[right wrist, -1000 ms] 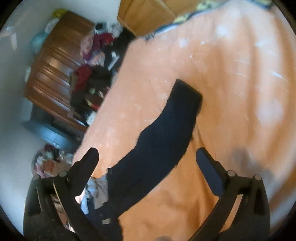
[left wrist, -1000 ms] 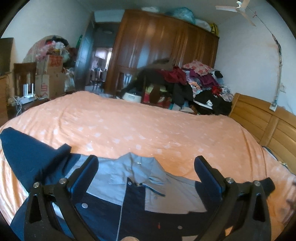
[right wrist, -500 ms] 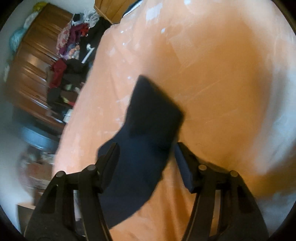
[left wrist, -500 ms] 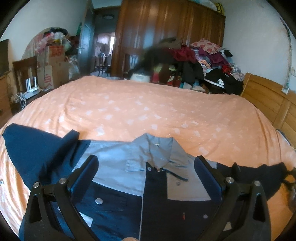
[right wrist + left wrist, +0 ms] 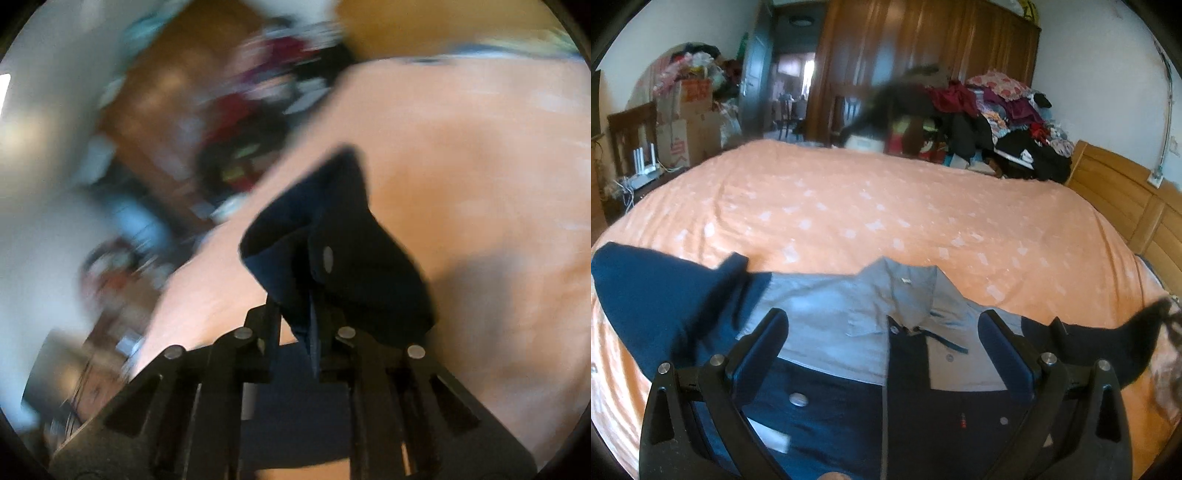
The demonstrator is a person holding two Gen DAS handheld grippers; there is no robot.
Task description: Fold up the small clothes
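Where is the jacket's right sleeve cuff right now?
In the right wrist view, the dark cuff is pinched in the right tool, lifted above the orange bedspread.

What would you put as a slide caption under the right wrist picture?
Right gripper shut on the jacket's dark navy sleeve cuff, lifting it above the orange bedspread; background motion-blurred.

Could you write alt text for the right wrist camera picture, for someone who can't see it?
A handheld right gripper, shut on the dark navy sleeve of a jacket, holds it bunched above an orange bedspread. The room behind is blurred.
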